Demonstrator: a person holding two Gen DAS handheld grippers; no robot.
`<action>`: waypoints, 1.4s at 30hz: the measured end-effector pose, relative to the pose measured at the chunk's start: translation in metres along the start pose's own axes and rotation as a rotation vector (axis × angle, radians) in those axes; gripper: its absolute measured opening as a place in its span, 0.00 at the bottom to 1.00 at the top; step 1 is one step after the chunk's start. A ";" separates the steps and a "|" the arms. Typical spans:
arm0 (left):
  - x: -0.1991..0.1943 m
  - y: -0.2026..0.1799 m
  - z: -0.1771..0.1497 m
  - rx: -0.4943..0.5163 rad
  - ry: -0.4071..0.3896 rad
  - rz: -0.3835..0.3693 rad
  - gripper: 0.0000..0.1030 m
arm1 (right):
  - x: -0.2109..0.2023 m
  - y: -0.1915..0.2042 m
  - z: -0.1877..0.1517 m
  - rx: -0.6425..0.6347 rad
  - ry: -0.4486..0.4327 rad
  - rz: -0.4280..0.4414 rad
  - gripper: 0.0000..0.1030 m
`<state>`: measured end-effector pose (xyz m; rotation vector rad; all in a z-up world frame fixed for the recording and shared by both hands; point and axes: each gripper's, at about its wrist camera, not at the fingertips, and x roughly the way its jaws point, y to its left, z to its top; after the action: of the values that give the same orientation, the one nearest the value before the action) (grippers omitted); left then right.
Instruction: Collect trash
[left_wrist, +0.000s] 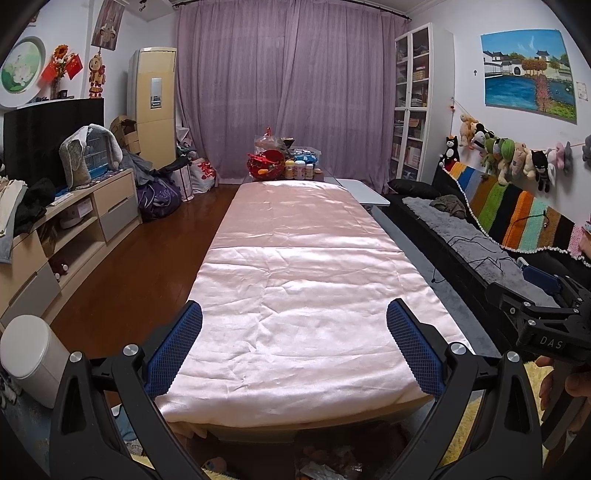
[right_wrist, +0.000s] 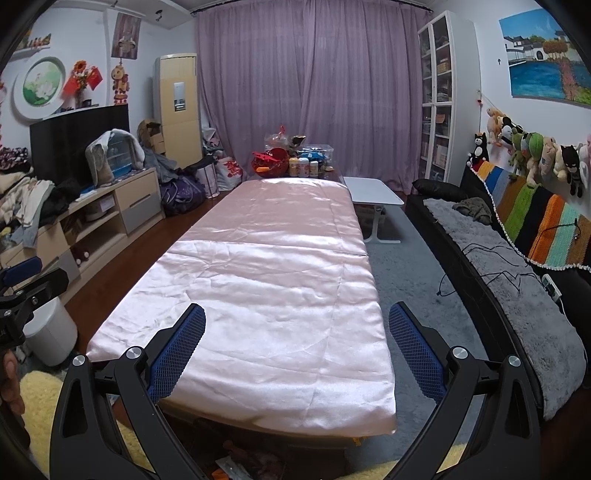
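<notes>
My left gripper (left_wrist: 294, 314) is open with nothing between its blue pads, held above the near end of a long table covered by a pink satin cloth (left_wrist: 291, 280). My right gripper (right_wrist: 297, 317) is open too, empty, over the same pink cloth (right_wrist: 266, 280). A white lidded trash bin (left_wrist: 31, 354) stands on the floor at the table's left front corner and shows as the trash bin (right_wrist: 51, 336) in the right wrist view. No loose trash shows on the cloth. Wrappers or scraps (left_wrist: 321, 469) lie in shadow under the table's front edge, unclear.
Bottles and a red basket (left_wrist: 267, 164) crowd the table's far end. A black sofa with a grey throw (right_wrist: 517, 288) runs along the right. A small white table (right_wrist: 373, 192) stands beside it. A low cabinet (left_wrist: 74, 218) with clothes lines the left wall.
</notes>
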<state>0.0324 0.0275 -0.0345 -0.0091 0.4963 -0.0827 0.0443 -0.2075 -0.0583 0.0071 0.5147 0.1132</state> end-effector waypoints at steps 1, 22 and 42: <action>0.003 0.001 0.001 0.000 0.002 0.001 0.92 | 0.002 -0.001 0.000 0.002 0.003 0.001 0.97; 0.168 0.039 0.023 -0.045 0.129 0.046 0.92 | 0.189 -0.003 0.028 0.023 0.205 0.071 0.97; 0.399 0.110 0.019 -0.166 0.410 0.161 0.92 | 0.452 0.003 0.073 0.005 0.418 0.000 0.97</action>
<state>0.3993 0.1040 -0.2102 -0.1168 0.9109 0.1178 0.4706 -0.1531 -0.2171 -0.0120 0.9320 0.1140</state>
